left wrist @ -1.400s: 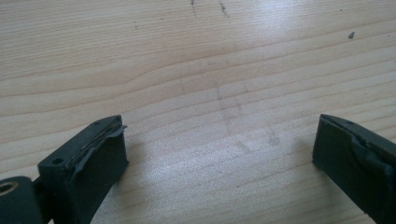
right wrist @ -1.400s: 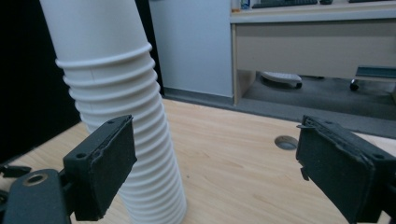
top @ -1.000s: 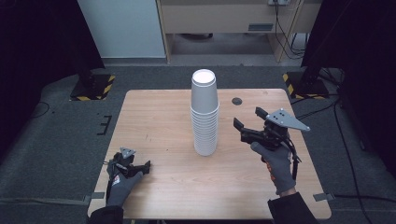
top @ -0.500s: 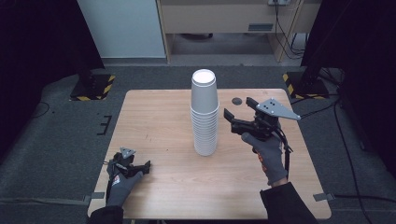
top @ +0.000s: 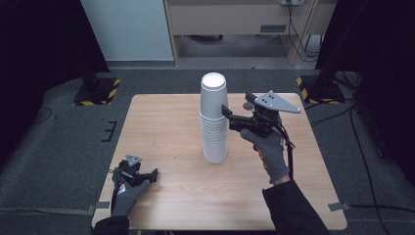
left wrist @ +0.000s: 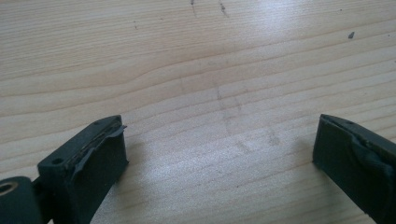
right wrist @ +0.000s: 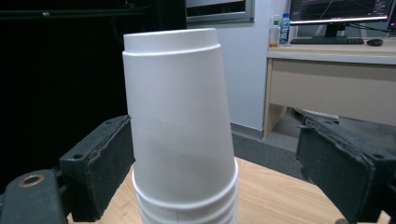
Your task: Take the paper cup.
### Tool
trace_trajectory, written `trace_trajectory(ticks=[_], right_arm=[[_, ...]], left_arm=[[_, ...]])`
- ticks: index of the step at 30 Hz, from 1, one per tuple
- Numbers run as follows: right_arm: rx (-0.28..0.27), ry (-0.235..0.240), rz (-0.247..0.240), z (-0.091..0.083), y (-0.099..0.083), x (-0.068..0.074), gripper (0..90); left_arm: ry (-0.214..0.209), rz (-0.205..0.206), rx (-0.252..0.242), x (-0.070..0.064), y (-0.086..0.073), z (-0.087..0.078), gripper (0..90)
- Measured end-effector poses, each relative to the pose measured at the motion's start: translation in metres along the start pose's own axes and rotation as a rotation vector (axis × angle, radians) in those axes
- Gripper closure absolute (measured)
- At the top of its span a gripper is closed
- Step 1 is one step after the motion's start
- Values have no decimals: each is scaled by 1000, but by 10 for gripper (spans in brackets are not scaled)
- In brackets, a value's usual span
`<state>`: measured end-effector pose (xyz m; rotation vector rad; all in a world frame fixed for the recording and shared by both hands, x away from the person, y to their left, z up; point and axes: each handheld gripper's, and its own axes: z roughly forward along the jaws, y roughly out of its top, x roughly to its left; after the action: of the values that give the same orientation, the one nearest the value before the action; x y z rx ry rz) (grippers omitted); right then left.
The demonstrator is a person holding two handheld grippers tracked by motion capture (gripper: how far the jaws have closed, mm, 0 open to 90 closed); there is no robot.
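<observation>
White cup stack (right wrist: 180,126) between open right claw (right wrist: 224,168) jaws, untouched

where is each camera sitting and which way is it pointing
High view: above the person's side, looking forward and down at the table; both gloved hands, left gripper, right gripper.
Left gripper view: on the left gripper, facing bare tabletop; open jaws.
Right gripper view: on the right gripper, level, facing the top cup; open jaws.
Shared: the stack of white cups, high and right gripper views.
</observation>
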<state>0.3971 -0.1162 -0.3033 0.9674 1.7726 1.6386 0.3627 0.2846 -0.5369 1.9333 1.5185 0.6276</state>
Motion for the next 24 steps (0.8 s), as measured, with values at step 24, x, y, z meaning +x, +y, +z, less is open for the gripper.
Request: trace_trajectory(ticks=[24], right_arm=[[56,33,-6,54,-4,18,114]], left_arm=[[-1,0,0,0,0,0,19]])
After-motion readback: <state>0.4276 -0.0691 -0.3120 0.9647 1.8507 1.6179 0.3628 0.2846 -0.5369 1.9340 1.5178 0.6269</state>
